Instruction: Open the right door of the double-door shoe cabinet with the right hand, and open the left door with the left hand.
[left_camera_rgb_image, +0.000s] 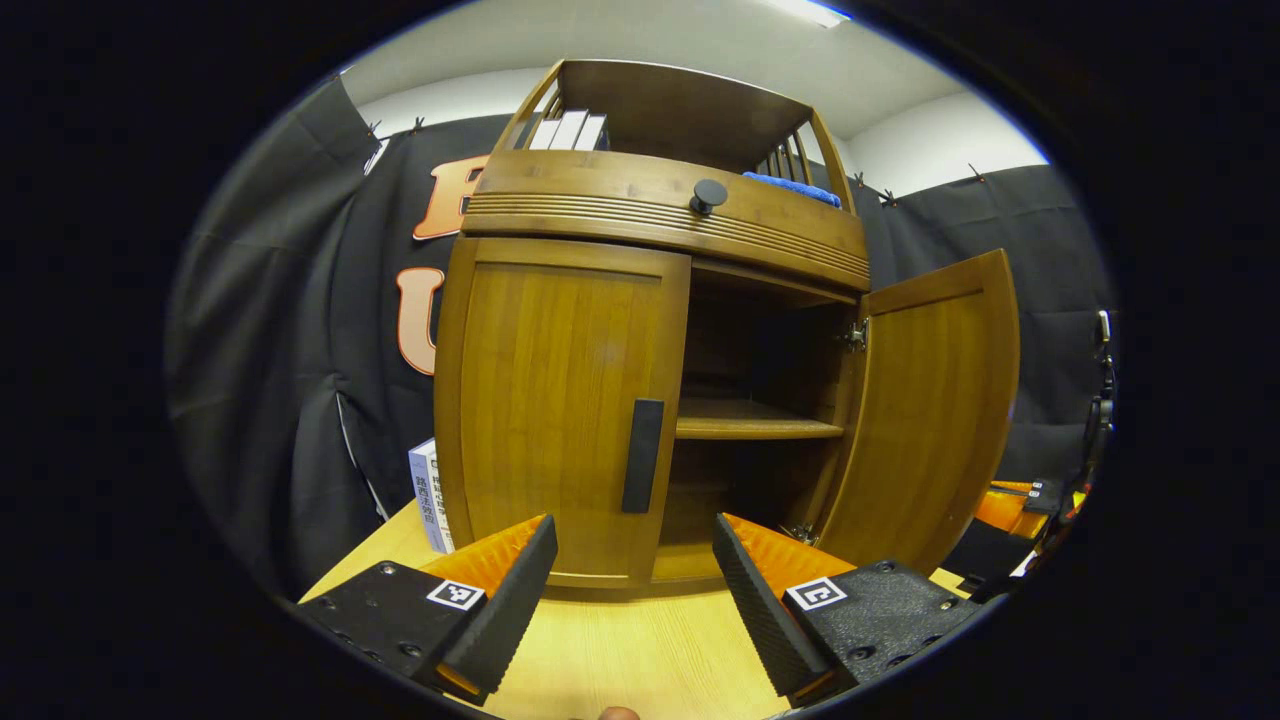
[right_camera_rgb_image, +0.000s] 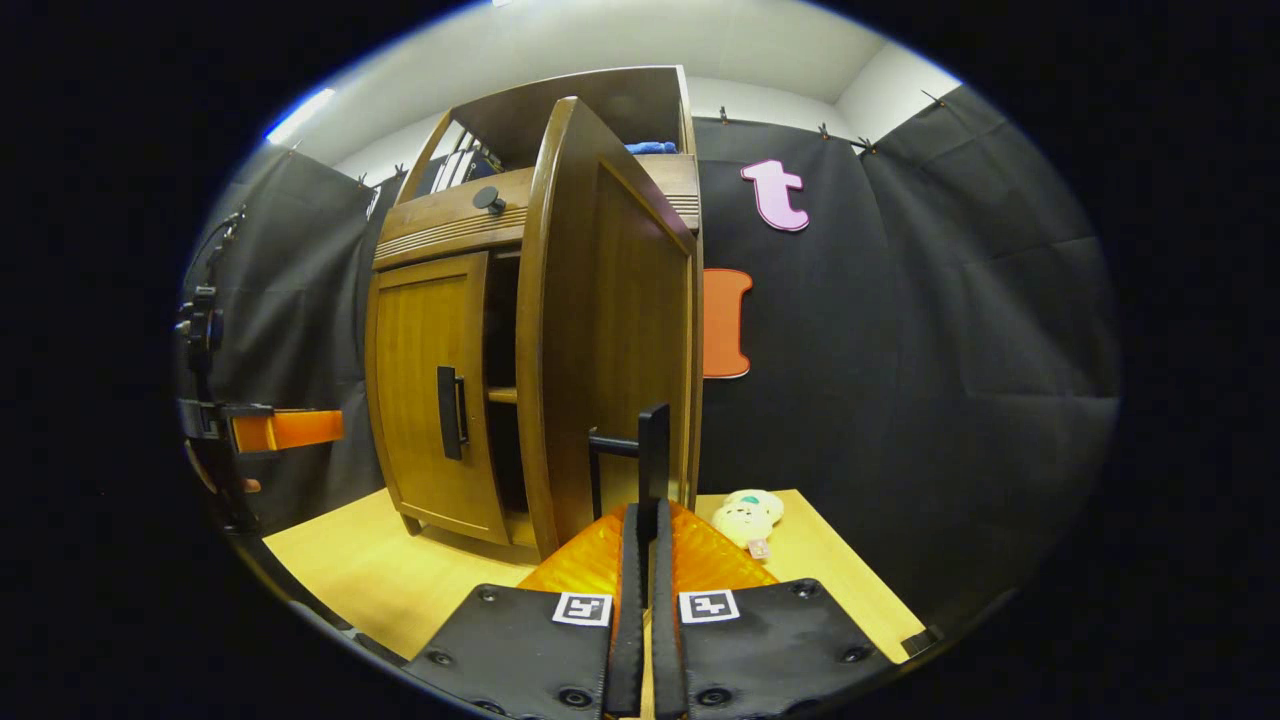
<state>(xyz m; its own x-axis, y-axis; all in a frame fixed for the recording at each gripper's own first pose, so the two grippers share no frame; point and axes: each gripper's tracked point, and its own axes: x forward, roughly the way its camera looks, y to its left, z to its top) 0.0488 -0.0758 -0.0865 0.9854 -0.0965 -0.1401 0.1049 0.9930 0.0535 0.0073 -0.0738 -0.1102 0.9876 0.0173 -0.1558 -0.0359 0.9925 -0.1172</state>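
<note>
- Right gripper (right_camera_rgb_image: 646, 560), nearest in the right gripper view: fingers drawn together on the vertical bar handle (right_camera_rgb_image: 654, 455) of the right door (right_camera_rgb_image: 610, 330); both fingers look pressed to the bar, clamped on it.
- Right door stands swung well out from the shoe cabinet (left_camera_rgb_image: 650, 330); in the left gripper view it hangs open on its hinge at the cabinet's right side (left_camera_rgb_image: 935, 410). Judgement: the right-hand half of the task is done or nearly so; only letting go of the handle remains.
- Left gripper (left_camera_rgb_image: 635, 575): fingers wide apart, holding nothing, hovering low over the table in front of the cabinet, near but not touching the left door (left_camera_rgb_image: 555, 400).
- Left door flush with the frame, shut. Its dark handle (left_camera_rgb_image: 643, 455) sits at the door's inner edge, just above the gap between the left gripper's fingers. Judgement: left half not yet begun; grasp and pull are left.
- Open right side shows an inner shelf (left_camera_rgb_image: 755, 425), dark behind; contents cannot be told.
- Above the doors: a ribbed front with a round dark knob (left_camera_rgb_image: 708, 194); on top, an open rack with books (left_camera_rgb_image: 570, 132) and a blue cloth (left_camera_rgb_image: 795, 187).
- Surface: pale wooden table (right_camera_rgb_image: 370, 580). A book (left_camera_rgb_image: 428, 495) stands beside the cabinet's left side; a small plush toy (right_camera_rgb_image: 745, 515) lies on the table near the open door.
- Room: black cloth booth walls, white ceiling with a strip light.
</note>
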